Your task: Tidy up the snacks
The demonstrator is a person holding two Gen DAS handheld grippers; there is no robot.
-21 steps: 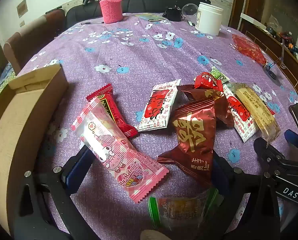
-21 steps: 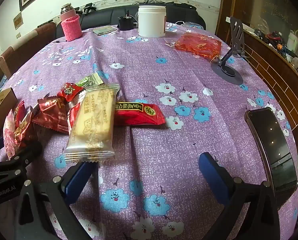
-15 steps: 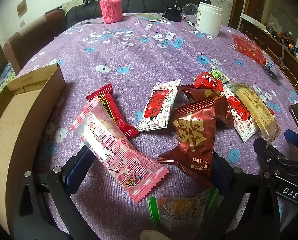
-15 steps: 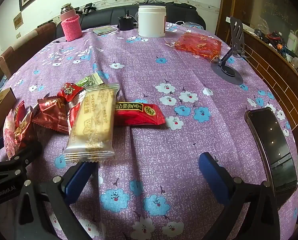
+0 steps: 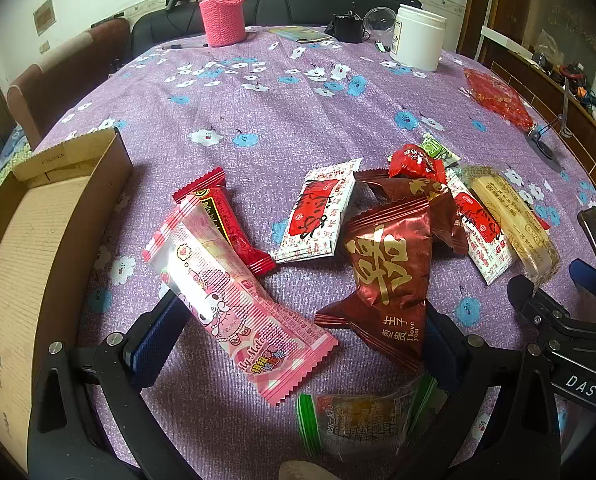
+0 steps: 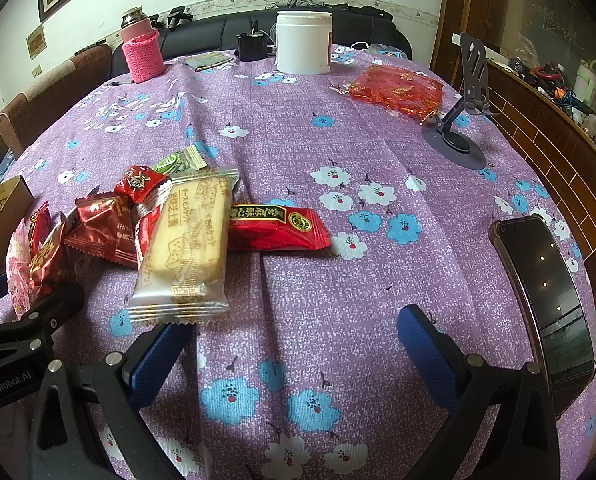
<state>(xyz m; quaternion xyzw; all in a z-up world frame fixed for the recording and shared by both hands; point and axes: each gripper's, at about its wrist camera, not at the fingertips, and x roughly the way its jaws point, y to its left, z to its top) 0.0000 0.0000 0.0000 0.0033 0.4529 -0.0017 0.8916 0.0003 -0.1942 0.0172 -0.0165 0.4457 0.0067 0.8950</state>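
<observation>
Snacks lie scattered in a loose heap on a round counter covered with a purple flowered cloth; none has gone into the cardboard box at the counter's left edge.

Nearest the left gripper are a long pink wafer pack, a dark red foil packet with gold characters and a green-edged clear packet. A red bar lies partly under the pink pack. A white-and-red sachet sits just beyond.

In the right wrist view, a pale cracker pack rests on top of the heap, overlapping a second red bar. The right gripper hangs over bare cloth just right of that heap. A dark phone lies near its right side.

Both sets of jaws are spread wide and hold nothing. Both grippers tilt down toward the counter.

The task appears to be at its start, with a first pick not yet made. The next move likely calls for the left jaws to drop around the pink pack, close across its narrow width, and carry it to the box. Because it overlaps the red bar, lifting it cleanly may need care.
</observation>
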